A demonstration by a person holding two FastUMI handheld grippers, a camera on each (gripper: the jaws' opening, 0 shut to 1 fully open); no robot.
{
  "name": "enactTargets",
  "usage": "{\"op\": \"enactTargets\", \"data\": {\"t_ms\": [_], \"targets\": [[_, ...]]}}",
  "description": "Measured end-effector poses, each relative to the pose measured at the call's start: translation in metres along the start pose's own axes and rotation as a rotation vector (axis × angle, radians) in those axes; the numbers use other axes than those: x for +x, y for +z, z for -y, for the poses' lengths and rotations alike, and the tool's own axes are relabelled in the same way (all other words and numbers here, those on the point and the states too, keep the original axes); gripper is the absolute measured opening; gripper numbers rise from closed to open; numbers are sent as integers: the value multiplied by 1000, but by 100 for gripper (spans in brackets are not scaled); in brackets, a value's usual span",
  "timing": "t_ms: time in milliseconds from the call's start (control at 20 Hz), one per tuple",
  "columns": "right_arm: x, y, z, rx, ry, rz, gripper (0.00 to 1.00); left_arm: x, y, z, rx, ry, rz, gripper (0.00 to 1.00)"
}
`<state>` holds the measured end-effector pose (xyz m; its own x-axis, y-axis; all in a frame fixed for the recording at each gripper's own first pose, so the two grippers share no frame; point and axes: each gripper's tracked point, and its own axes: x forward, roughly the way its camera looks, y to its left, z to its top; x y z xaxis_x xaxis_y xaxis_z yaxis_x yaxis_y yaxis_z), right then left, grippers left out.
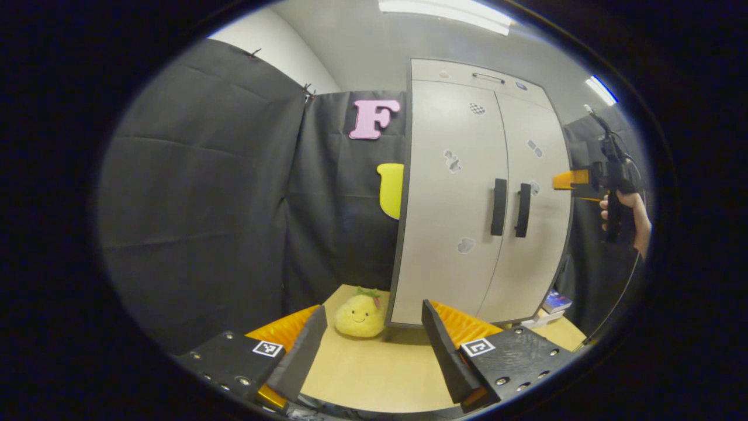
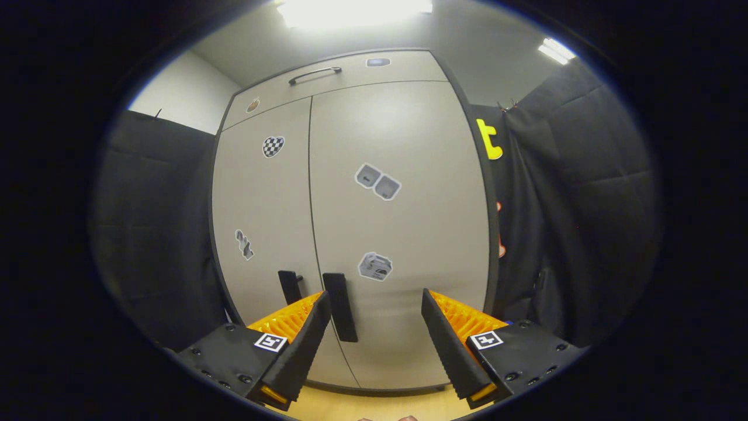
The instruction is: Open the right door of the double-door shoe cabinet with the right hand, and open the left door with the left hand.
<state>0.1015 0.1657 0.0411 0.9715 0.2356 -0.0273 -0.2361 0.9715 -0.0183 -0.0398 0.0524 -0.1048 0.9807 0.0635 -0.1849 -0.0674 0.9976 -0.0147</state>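
My right jaws (image 2: 374,339) stood wide open, holding nothing, just before the right door handle (image 2: 340,307). My left jaws (image 1: 374,345) gaped empty too, both shoe cabinet (image 1: 467,193) doors shut.

This is a staged recording booth, not a lived-in home. Black cloth (image 1: 198,199) hangs as walls on both sides and behind, pinned at its top corners, with a plain white wall (image 1: 280,52) and grey ceiling rising above it. Long strip lights (image 1: 447,11) glow overhead, as in an office or lab. A pale two-door cabinet (image 2: 403,234) with stickers on its fronts stands on a light wooden desk (image 1: 374,368) rather than on a floor. A yellow plush toy (image 1: 359,316) sits at the desk's back edge beside the cabinet, and a small box (image 1: 555,302) lies near the desk's far right corner.
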Motion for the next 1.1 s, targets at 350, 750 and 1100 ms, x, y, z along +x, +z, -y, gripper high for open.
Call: {"op": "enactTargets", "data": {"t_ms": [350, 750, 1100], "targets": [[55, -20, -29, 9, 14, -50, 98, 6, -12, -14, 9, 11, -21, 94], [100, -44, -34, 26, -19, -114, 75, 14, -16, -38, 10, 51, -37, 93], [102, -43, -32, -40, -103, -83, 28, 15, -15, -38, 11, 31, -24, 92]]}}
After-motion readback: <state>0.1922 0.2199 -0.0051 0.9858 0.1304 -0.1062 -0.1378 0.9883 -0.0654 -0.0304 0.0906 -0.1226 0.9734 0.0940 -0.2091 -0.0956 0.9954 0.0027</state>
